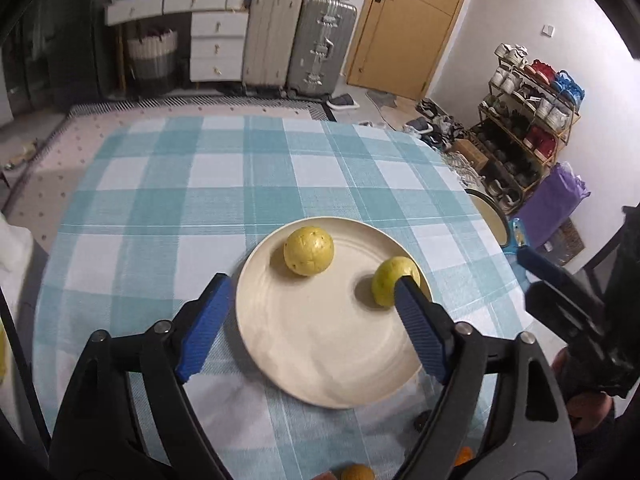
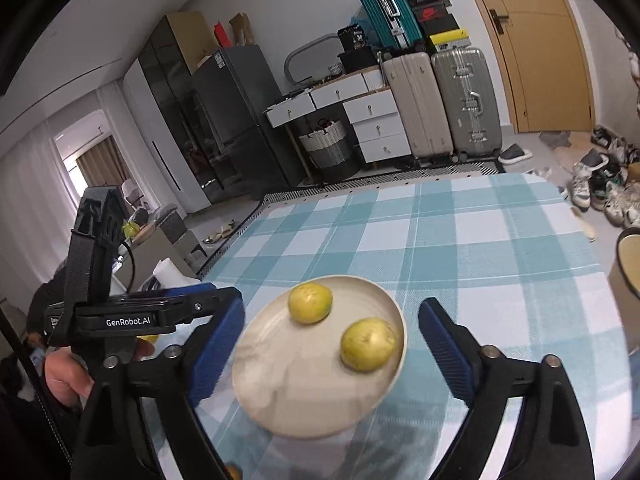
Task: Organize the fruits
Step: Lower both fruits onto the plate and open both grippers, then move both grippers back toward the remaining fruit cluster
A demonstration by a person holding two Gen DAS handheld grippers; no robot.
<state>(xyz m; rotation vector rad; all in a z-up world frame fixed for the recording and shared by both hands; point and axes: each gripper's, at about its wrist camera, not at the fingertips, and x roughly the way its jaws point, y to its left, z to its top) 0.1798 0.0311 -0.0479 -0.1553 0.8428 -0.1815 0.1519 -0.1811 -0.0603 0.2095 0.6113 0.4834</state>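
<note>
A cream plate lies on the blue checked tablecloth and holds two yellow-green round fruits. One fruit sits at the far side, the other near the right rim. My left gripper is open and empty, its jaws straddling the plate. In the right wrist view the same plate and fruits show. My right gripper is open and empty over the plate. The left gripper's body shows at the left there.
An orange fruit peeks at the table's near edge. A second cream plate or bowl sits at the table's right edge, and it also shows in the right wrist view. Suitcases, drawers and a shoe rack stand beyond.
</note>
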